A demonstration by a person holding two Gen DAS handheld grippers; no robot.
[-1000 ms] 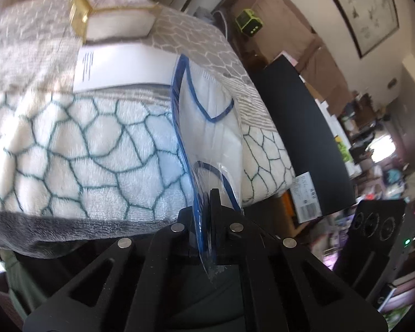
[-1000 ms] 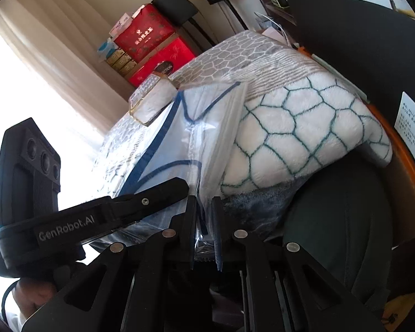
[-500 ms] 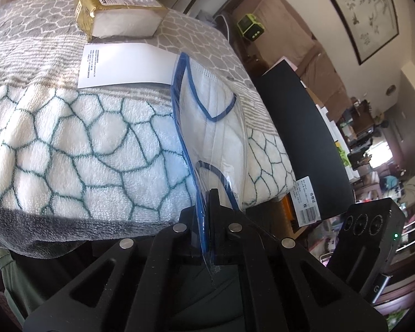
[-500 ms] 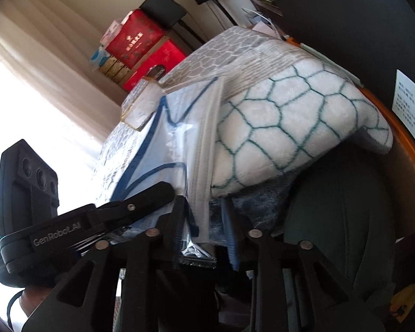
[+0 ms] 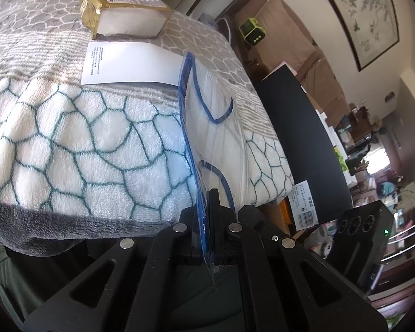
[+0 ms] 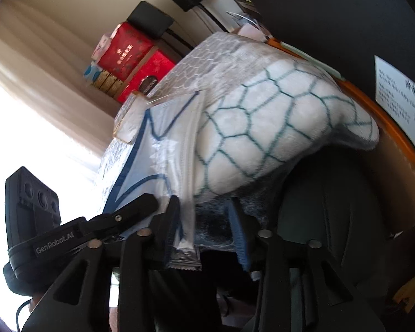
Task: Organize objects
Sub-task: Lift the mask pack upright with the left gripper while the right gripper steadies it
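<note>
We see the left hand-held gripper clenched on the near edge of the clear mask packet, which lies out over the patterned blanket. The right hand-held gripper is opening, the packet's corner loose between its jaws. Beyond lie a white card and a gold-wrapped pack.

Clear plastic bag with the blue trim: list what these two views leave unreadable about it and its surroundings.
- Left wrist view: the clear plastic bag bottom edge is hidden between the shut left gripper; the contents show only as white folded material.
- Left wrist view: print on the white paper sheet is too small to read.
- Right wrist view: motion blur smears the bag's sealed corner inside the opening right gripper.
- Right wrist view: the gold-wrapped package is half hidden behind the bag.
</note>
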